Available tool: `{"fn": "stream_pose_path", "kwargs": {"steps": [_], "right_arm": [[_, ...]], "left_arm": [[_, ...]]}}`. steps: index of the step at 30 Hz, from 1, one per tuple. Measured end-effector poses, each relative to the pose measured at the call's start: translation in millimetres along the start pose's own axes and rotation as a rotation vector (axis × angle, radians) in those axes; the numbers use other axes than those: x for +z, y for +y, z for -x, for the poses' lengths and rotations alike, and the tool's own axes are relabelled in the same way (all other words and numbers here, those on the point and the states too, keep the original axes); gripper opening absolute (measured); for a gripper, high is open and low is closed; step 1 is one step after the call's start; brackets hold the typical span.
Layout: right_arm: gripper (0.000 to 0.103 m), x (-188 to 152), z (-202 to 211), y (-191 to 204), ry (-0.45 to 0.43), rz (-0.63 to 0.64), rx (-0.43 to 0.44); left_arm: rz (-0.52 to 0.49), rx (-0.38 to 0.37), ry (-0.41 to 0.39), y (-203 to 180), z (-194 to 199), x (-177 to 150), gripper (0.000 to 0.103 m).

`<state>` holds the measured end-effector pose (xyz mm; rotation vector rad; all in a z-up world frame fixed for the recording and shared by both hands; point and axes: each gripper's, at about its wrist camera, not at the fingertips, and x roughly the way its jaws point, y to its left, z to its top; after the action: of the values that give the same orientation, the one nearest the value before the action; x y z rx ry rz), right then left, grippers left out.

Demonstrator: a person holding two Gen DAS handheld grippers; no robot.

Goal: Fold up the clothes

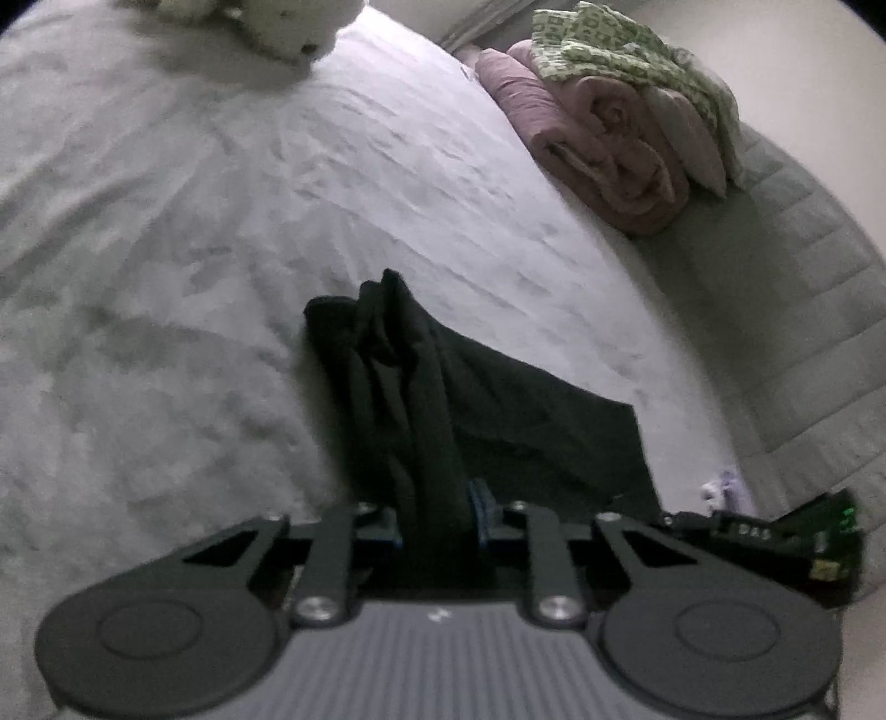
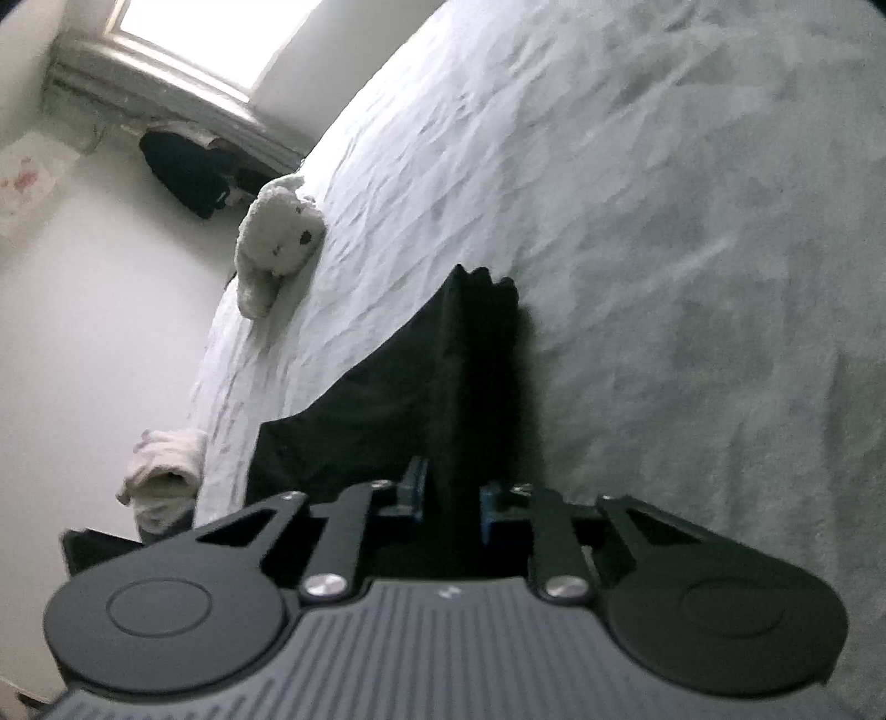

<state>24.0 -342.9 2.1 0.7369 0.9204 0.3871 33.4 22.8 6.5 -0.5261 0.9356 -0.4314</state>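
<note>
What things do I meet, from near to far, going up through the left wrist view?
Tongs shut on the black garment → white bedsheet → rolled pink blanket → green patterned cloth lying on that blanket.

No text, label or number is sharp enough to read

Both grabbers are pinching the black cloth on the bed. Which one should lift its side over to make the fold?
Probably the left gripper. Its bunch of black cloth has a flat panel lying beside it to fold onto. The right gripper grips near the bed edge.
</note>
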Motion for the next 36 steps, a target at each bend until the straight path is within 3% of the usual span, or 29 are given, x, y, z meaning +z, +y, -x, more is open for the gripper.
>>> {"fn": "stream_pose_path", "kwargs": {"steps": [7,16,36], "right_arm": [[0.014,-3.6,-2.0,12.7,-0.038,0.068,-0.043],[0.013,-13.1,-0.5,35.4,-0.108,0.232,-0.11],[0.012,-24.9,-0.2,64.6,-0.168,0.44,-0.215]], "left_arm": [[-0.053,0.062,-0.043,-10.3,4.3,-5.6,0.015],[-0.19,0.125,-0.106,-39.3,11.8,-9.5,0.014],[-0.282,0.2,-0.155,-64.0,15.6,-12.6,0.013]]}}
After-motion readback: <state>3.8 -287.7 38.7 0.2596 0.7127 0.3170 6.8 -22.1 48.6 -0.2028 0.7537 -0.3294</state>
